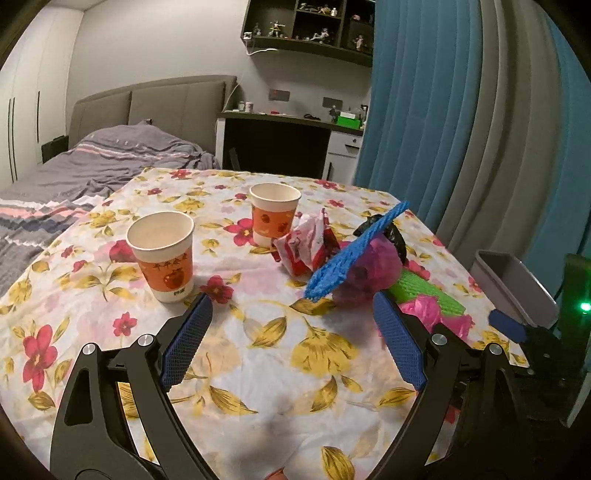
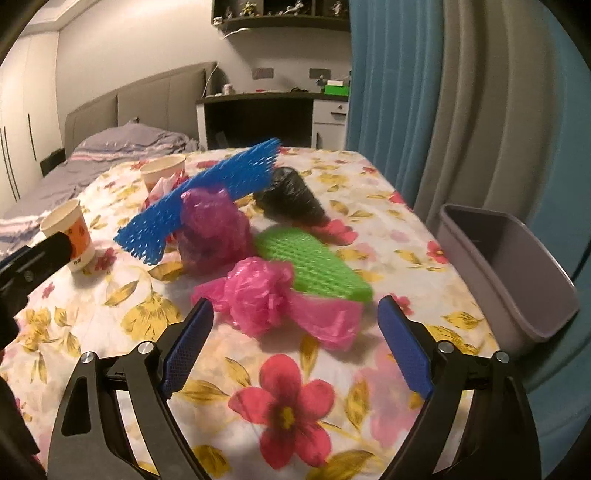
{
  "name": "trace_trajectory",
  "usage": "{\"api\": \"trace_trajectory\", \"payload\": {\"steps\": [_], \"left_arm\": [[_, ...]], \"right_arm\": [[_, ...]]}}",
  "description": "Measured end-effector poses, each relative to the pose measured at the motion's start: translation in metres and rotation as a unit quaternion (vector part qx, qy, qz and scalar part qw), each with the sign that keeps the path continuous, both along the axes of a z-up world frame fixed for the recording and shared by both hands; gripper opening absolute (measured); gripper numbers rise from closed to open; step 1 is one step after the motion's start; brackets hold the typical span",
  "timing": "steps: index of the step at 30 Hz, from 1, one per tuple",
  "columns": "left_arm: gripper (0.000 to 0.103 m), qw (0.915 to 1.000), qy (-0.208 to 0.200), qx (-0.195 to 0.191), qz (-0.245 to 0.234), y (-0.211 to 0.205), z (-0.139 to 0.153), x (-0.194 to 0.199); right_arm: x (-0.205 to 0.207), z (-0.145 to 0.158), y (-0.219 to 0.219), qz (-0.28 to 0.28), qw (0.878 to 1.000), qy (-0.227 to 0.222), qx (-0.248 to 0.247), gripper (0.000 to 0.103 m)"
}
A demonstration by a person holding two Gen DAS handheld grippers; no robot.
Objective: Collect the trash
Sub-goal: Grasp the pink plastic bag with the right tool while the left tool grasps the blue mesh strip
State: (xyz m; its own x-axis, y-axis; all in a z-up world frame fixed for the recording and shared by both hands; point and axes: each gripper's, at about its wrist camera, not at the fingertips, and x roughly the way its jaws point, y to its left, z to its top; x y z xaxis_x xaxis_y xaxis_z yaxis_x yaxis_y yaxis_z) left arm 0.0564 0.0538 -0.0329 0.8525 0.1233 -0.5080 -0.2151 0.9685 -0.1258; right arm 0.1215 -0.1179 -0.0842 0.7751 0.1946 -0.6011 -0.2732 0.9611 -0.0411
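So, quick rundown:
right tool [image 2: 295, 321]: wide open, empty, angled down at the pink bag [image 2: 258, 295]
left tool [image 1: 291, 317]: wide open too, nothing held, over the bench [image 1: 277, 369]
trash: bags, mesh pieces, cups [image 1: 162, 254] mid-bench
bin [image 2: 517, 266]: at the right edge
step: probably reaching for the first grab
next: straddle the pink bag, then squeeze

In the right wrist view the far paper cup [image 2: 162, 173] is half hidden behind the blue foam net [image 2: 199, 199], which also covers most of the red-and-white wrapper [image 2: 159, 192]. The grey bin [image 2: 517, 266] at three o'clock has its base hidden behind the desk [image 2: 424, 229] edge. In the left wrist view the right tongs [image 1: 508, 326] at four o'clock are mostly lost in darkness. The shelf figurines [image 1: 277, 27] at twelve o'clock are too small to tell.
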Motion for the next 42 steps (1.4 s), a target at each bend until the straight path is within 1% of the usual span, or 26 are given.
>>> {"api": "trace_trajectory", "payload": {"steps": [2,6,8,9,11,12,13,16,18,21,25,27,31,32,33,34,35,36,37,38,39,40,42], "left_arm": [[0.087,1.0000,0.004,-0.001,-0.001,0.001,-0.002,0.001],[0.087,0.9999,0.006,0.006,-0.007,-0.001,-0.003,0.001],[0.087,0.9999,0.006,0.007,-0.008,-0.001,-0.004,0.002],[0.087,0.9999,0.006,0.007,-0.008,0.000,-0.004,0.003],[0.087,0.9999,0.008,0.006,-0.010,-0.001,-0.004,0.004],[0.087,0.9999,0.009,0.004,-0.012,-0.001,-0.004,0.006],[0.087,0.9998,0.010,0.004,-0.013,-0.001,-0.004,0.007],[0.087,0.9998,0.015,0.005,-0.014,-0.002,-0.006,0.013],[0.087,0.9997,0.016,0.005,-0.016,-0.002,-0.006,0.017],[0.087,0.9995,0.022,0.002,-0.022,-0.003,-0.008,0.025],[0.083,0.9992,0.031,0.005,-0.025,-0.007,-0.011,0.038],[0.077,0.9988,0.038,0.007,-0.030,-0.009,-0.014,0.047],[0.056,0.9976,0.057,0.011,-0.038,-0.011,-0.020,0.063],[0.051,0.9972,0.061,0.010,-0.041,-0.011,-0.021,0.066],[0.049,0.9968,0.065,0.006,-0.046,-0.011,-0.024,0.069],[0.043,0.9966,0.068,0.002,-0.047,-0.012,-0.025,0.070],[0.035,0.9963,0.070,-0.002,-0.049,-0.011,-0.027,0.071],[0.029,0.9959,0.072,-0.005,-0.054,-0.011,-0.028,0.072],[0.018,0.9956,0.073,-0.009,-0.058,-0.011,-0.029,0.073],[0.010,0.9952,0.074,-0.014,-0.063,-0.011,-0.029,0.073],[0.005,0.9949,0.072,-0.021,-0.067,-0.010,-0.029,0.071],[0.002,0.9947,0.069,-0.026,-0.071,-0.009,-0.029,0.070],[0.002,0.9949,0.060,-0.029,-0.076,-0.008,-0.026,0.065]], "right_arm": [[0.004,-0.003,0.006,0.003,1.000,0.003,-0.005,0.084],[0.014,-0.009,0.010,0.003,1.000,0.019,-0.010,0.076],[0.020,-0.013,0.012,0.006,0.999,0.035,-0.012,0.070],[0.021,-0.014,0.013,0.007,0.999,0.039,-0.011,0.064],[0.023,-0.015,0.013,0.014,0.999,0.045,-0.007,0.059],[0.023,-0.016,0.014,0.016,0.999,0.047,-0.008,0.050],[0.023,-0.017,0.015,0.020,0.998,0.050,-0.012,0.036],[0.020,-0.016,0.014,0.034,0.998,0.050,-0.006,0.021],[0.013,-0.013,0.012,0.041,0.998,0.039,-0.003,0.018],[0.004,-0.008,0.005,0.043,0.999,0.026,0.012,0.018],[-0.008,0.001,-0.014,0.037,0.998,0.018,0.038,0.018],[-0.012,0.004,-0.021,0.035,0.998,0.017,0.046,0.018],[-0.019,0.011,-0.035,0.031,0.998,0.013,0.058,0.018],[-0.021,0.013,-0.037,0.029,0.998,0.010,0.059,0.018],[-0.022,0.013,-0.039,0.029,0.998,0.008,0.060,0.018],[-0.023,0.015,-0.041,0.028,0.998,0.006,0.061,0.018],[-0.024,0.016,-0.042,0.028,0.998,0.004,0.062,0.018],[-0.025,0.016,-0.044,0.028,0.998,0.003,0.062,0.018],[-0.026,0.016,-0.045,0.028,0.998,0.003,0.061,0.018],[-0.026,0.016,-0.045,0.028,0.998,0.003,0.062,0.018],[-0.026,0.015,-0.046,0.028,0.998,0.003,0.062,0.018],[-0.026,0.015,-0.047,0.027,0.998,0.004,0.064,0.018],[-0.027,0.015,-0.048,0.026,0.997,0.004,0.067,0.018]]}}
